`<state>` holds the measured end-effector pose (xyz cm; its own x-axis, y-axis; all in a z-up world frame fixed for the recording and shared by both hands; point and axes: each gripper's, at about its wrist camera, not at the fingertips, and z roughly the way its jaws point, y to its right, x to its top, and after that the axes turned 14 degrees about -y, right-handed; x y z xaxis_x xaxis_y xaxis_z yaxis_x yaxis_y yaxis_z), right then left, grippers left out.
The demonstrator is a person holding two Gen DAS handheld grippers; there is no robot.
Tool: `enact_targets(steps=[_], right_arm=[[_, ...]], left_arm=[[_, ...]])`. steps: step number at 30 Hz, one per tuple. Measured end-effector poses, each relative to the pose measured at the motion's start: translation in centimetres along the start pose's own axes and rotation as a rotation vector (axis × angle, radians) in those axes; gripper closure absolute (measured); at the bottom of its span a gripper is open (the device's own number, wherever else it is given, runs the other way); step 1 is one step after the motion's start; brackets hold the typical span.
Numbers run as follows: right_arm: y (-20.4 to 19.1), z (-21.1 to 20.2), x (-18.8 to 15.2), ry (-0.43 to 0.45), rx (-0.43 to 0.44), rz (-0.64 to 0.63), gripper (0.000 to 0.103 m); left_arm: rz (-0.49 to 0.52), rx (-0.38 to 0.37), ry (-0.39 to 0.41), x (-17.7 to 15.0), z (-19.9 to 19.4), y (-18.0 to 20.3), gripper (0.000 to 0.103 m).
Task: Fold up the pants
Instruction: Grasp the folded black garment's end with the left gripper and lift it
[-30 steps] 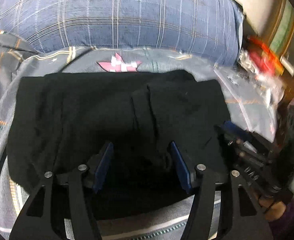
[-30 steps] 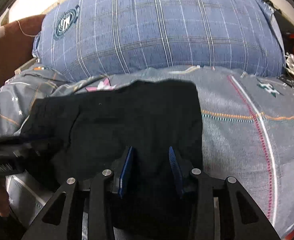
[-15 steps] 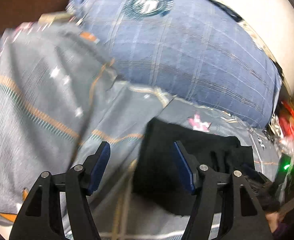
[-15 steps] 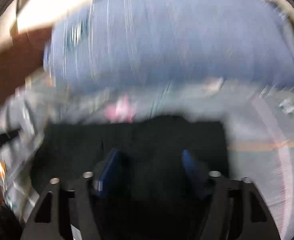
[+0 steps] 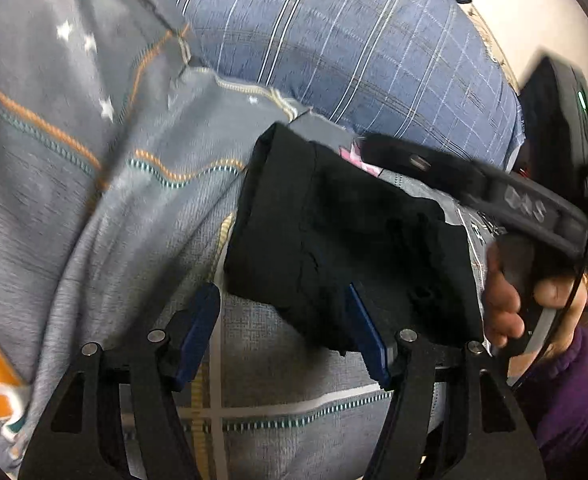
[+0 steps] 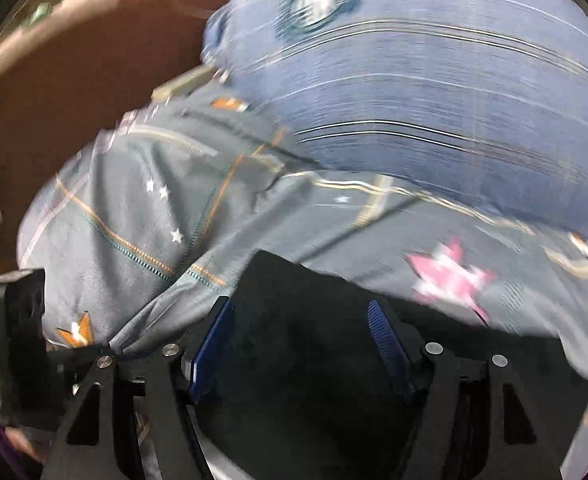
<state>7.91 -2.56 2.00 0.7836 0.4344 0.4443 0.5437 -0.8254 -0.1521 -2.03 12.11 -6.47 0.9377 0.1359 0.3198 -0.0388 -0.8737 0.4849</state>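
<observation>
Both grippers have let go and swung back, left gripper and right gripper with jaws wide and empty, black pants lying folded (apparently, right view blurred) on the bed.

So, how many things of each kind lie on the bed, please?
Black pants: 1
Blue checked pillow: 1
Grey patterned sheet: 1
Total: 3
</observation>
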Motion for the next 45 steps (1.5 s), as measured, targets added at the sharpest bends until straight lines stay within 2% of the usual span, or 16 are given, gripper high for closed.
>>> enact_targets(steps=[3,6,8,10,11,13,16,19,24,32,37,40,41,42,44,45], right_arm=[[-0.6,2.8,2.3,-0.087,0.027,0.013,0.032],[-0.5,4.7,3.1,-0.125,0.045,0.073,0.032],[-0.9,6.1,3.7,-0.134,0.013,0.061,0.032],[-1.1,8.0,3.7,-0.166,-0.051,0.044,0.034],[-1.1,8.9,3.7,-0.190,-0.078,0.041,0.038],[-0.7,9.7,3.5,-0.200,-0.113,0.047,0.054],[-0.2,8.3,3.2,-0.148,-0.090,0.061,0.073],[0.4,6.0,2.7,-0.087,-0.064,0.076,0.078],[3.8,0.1,0.5,0.054,0.058,0.187,0.079],[11.5,-7.4,-6.5,0.254,0.191,0.381,0.079],[17.7,-9.6,-11.8,0.349,0.252,0.539,0.079],[20.9,-10.1,-14.8,0.399,0.263,0.610,0.079],[21.8,-10.1,-15.5,0.406,0.267,0.628,0.080],[23.1,-9.9,-16.6,0.415,0.260,0.666,0.088],[25.5,-9.1,-18.1,0.398,0.237,0.752,0.092],[26.6,-8.7,-18.6,0.372,0.235,0.792,0.092]], left_arm=[[-0.027,-0.026,-0.001,0.6,0.8,-0.6,0.039],[-0.033,-0.068,-0.004,1.3,1.2,-0.8,0.041],[-0.016,-0.073,0.007,1.4,1.3,-0.5,0.044],[0.009,-0.059,0.014,1.6,1.4,-0.3,0.055],[0.020,-0.053,0.013,1.7,1.5,-0.2,0.060],[0.037,-0.058,0.020,1.8,1.3,-0.1,0.062],[0.075,-0.077,0.049,1.9,0.7,0.3,0.065],[0.134,-0.130,0.102,2.0,-0.5,1.3,0.065],[0.267,-0.215,0.184,1.5,-1.9,4.7,0.065],[0.475,-0.345,0.189,0.4,0.6,14.0,0.065],[0.570,-0.399,0.125,-0.3,3.5,18.8,0.065],[0.657,-0.392,0.063,-2.2,4.7,20.4,0.065],[0.686,-0.384,0.033,-2.7,5.0,20.7,0.064],[0.700,-0.384,0.003,-3.3,4.7,20.8,0.058],[0.702,-0.435,-0.088,-3.5,4.1,20.5,0.051],[0.700,-0.465,-0.105,-3.4,3.5,20.1,0.050]])
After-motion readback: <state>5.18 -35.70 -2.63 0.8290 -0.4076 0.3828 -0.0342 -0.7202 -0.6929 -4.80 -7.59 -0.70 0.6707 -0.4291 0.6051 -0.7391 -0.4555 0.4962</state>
